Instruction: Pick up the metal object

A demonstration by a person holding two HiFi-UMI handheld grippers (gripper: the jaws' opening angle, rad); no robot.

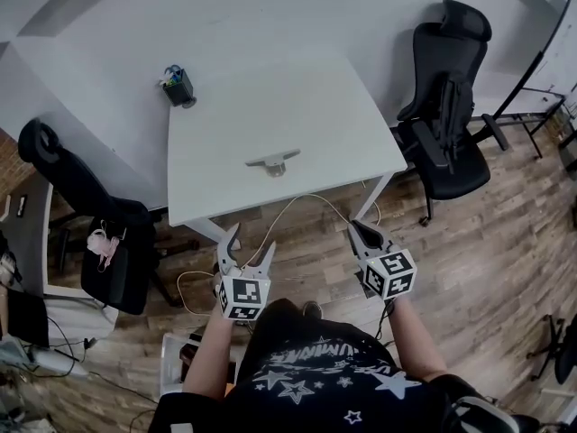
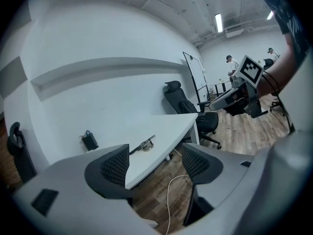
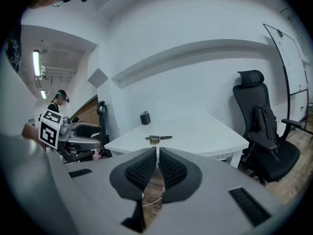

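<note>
A small metal object (image 1: pixel 273 162) lies near the front edge of the white table (image 1: pixel 315 106); it also shows as the metal object (image 2: pixel 145 144) in the left gripper view and the metal object (image 3: pixel 157 139) in the right gripper view. Both grippers hang short of the table, over the wooden floor. My left gripper (image 1: pixel 245 250) is open, jaws wide apart and empty (image 2: pixel 155 165). My right gripper (image 1: pixel 361 233) is shut with nothing between its pads (image 3: pixel 157 168).
A dark pen holder (image 1: pixel 178 87) stands at the table's far left corner. Black office chairs flank the table: one chair (image 1: pixel 446 97) at the right, another chair (image 1: pixel 86 215) at the left. A white cable (image 1: pixel 288 210) trails on the floor under the table's front edge.
</note>
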